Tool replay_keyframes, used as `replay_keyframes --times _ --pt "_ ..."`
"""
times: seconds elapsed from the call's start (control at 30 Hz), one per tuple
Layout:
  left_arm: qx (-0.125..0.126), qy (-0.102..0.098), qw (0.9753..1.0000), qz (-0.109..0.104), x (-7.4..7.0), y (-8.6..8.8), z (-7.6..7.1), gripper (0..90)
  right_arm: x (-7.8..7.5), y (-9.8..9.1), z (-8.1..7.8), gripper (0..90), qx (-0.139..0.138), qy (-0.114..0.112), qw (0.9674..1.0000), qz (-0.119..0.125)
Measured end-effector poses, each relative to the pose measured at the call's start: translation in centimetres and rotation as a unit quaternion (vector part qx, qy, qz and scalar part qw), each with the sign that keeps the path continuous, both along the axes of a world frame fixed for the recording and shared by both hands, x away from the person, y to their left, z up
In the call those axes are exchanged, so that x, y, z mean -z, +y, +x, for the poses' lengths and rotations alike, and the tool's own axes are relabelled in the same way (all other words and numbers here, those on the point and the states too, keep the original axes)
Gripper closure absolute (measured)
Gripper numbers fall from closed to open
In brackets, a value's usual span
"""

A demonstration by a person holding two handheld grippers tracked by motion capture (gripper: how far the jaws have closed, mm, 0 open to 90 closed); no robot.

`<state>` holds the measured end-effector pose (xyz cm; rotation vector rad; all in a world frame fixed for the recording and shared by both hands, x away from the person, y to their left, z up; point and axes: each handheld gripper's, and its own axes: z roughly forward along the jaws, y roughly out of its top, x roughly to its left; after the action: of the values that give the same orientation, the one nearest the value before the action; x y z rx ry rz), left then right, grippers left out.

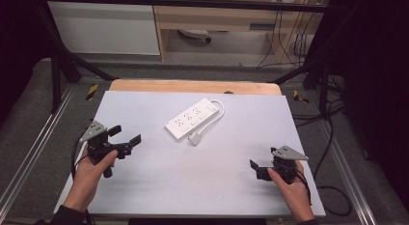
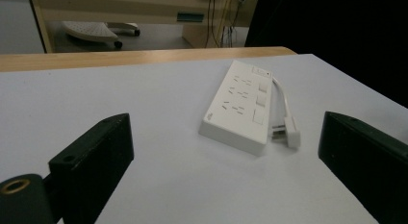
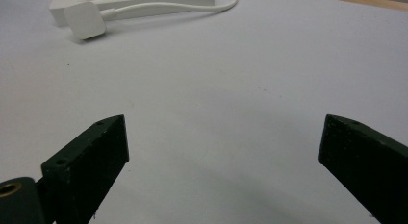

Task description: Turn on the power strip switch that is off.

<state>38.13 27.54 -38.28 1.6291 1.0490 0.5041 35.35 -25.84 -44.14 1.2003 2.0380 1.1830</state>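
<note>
Two grippers sit low in the high view, one in each of the person's hands. The left gripper (image 1: 126,134) is at the lower left of the frame, its black jaws spread wide with nothing between them, aimed toward the middle of the table. The right gripper (image 1: 255,168) is at the lower right, close to the near edge; its own view shows its jaws just as wide apart and empty, hanging over bare surface.

The table (image 1: 144,186) is covered by a smooth, matt, pale grey sheet, with a strip of light wood showing along its far edge.

Farther up, near the centre of the high view, lies a power strip (image 1: 191,119): a flat, white, hard plastic bar with rounded corners, several rows of sockets on its top face. Its long axis runs on a slant, from lower left to upper right in the frame. It is well apart from both grippers, up and to the right of the left one, up and to the left of the right one.

A thin white cord (image 1: 219,111) loops out of the strip's far end and curves back along its right side. It ends in a small blocky white plug (image 1: 194,138) lying flat just beside the strip's near end.
</note>
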Motion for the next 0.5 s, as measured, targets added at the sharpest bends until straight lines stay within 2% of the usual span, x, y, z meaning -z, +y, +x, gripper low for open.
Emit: replay_keyframes --times 0.33,0.5 --pt "0.016 -0.001 0.9999 0.005 -0.4 -1.7 0.8 5.1 0.1 0.1 0.0 4.0 -0.004 0.005 1.0000 0.001" --pt "0.033 -0.001 0.9994 0.014 -0.5 -2.8 1.3 5.1 0.1 0.1 0.0 4.0 -0.007 0.005 1.0000 0.001"
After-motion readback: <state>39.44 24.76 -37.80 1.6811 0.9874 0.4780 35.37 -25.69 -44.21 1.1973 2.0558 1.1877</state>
